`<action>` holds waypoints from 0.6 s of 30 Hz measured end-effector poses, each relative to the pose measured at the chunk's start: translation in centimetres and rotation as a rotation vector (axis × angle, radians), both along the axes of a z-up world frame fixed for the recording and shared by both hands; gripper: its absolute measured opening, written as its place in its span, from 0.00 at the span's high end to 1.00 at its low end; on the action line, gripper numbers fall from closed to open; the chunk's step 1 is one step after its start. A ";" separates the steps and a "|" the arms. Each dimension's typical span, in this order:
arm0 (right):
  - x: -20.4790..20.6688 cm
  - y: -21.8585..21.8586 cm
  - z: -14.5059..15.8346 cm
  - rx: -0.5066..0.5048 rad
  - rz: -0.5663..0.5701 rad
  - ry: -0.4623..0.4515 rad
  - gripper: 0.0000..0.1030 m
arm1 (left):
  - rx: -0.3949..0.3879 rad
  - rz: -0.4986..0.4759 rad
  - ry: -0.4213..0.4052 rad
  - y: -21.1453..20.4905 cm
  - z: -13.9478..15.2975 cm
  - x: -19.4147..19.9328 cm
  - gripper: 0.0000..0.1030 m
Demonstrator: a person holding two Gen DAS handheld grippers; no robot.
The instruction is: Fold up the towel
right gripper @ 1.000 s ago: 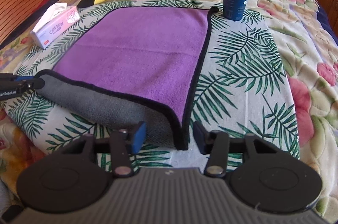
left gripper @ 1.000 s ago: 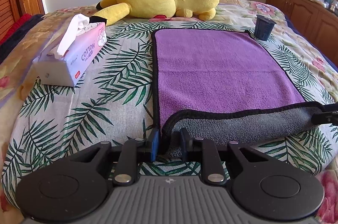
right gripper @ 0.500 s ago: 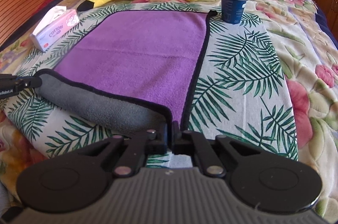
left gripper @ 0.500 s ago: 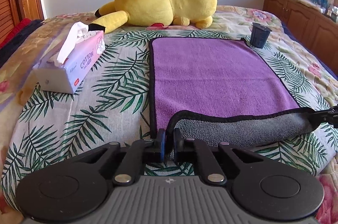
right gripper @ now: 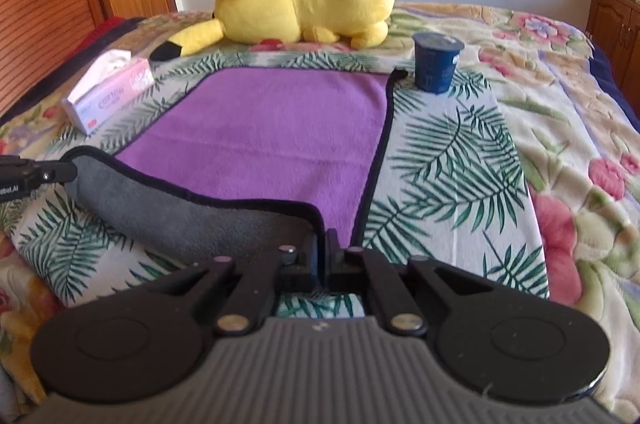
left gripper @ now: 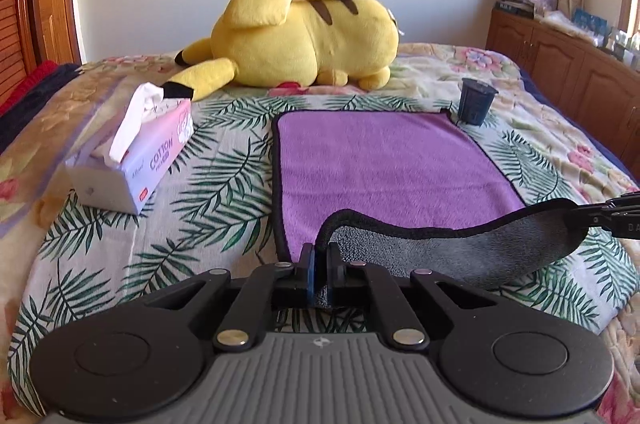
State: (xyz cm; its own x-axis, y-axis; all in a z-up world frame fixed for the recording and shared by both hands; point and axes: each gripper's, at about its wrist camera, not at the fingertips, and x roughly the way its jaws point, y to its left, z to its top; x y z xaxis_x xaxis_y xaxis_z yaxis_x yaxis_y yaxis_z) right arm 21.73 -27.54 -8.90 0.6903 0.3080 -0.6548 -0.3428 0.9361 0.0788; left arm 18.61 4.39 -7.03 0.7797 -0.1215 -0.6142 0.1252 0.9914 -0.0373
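The towel [left gripper: 392, 159] is spread flat on the bed [left gripper: 208, 191], in the centre of both views, purple side up. Only its near edge is lifted, so that the grey underside [left gripper: 460, 256] is shown as a curved band across the lower middle of the frame. The fold is judged to be only begun: both near corners are taken, but nothing is laid over yet. What is left is to carry this edge toward the far edge, at the upper part of the frame, and to lay it down there; whether more folds are wanted after that cannot be told.

The left gripper [left gripper: 319, 264] is seen at the lower centre of the left view. Its fingers are closed on the near left corner of the towel, and the black hem rises from between them. The right gripper [right gripper: 323, 252] is closed in the same way on the near right corner, at the lower centre of the right view. Both grippers are held low, near the bed, pointed forward along the towel. Each one is also seen at the side edge of the other view, at about the same height.

A cup [right gripper: 436, 63] stands just beside the far right corner of the towel. It is judged that this corner must be approached with care.
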 end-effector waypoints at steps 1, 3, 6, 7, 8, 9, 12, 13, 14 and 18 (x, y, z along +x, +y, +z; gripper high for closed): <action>0.0 0.0 0.1 0.003 0.002 -0.007 0.97 | -0.003 0.000 -0.004 0.0 0.1 0.0 1.00; 0.1 0.1 0.5 0.010 0.003 -0.022 0.97 | -0.006 0.001 -0.013 0.0 0.4 0.0 1.00; 0.2 0.1 1.0 0.020 0.007 -0.047 0.97 | -0.014 0.003 -0.021 0.1 0.6 0.2 1.00; 0.2 0.1 1.1 0.024 0.009 -0.053 0.97 | -0.010 0.004 -0.024 0.2 0.7 0.3 1.00; 0.3 0.1 1.3 0.028 0.010 -0.060 0.97 | -0.007 0.005 -0.027 0.2 0.7 0.3 1.00; 0.3 0.1 1.4 0.031 0.009 -0.067 0.97 | -0.007 0.005 -0.028 0.1 0.7 0.4 1.00; 0.6 0.2 1.6 0.039 0.009 -0.083 0.97 | -0.003 -0.001 -0.030 0.0 0.8 0.7 1.00; 0.7 0.3 1.6 0.039 0.011 -0.087 0.97 | 0.000 -0.002 -0.031 0.0 0.8 0.8 1.00; 0.8 0.3 1.7 0.039 0.014 -0.090 0.97 | 0.001 -0.003 -0.033 0.0 0.9 0.9 1.00; 1.0 0.3 1.8 0.046 0.024 -0.099 0.97 | 0.002 -0.011 -0.047 -0.1 1.4 1.2 1.00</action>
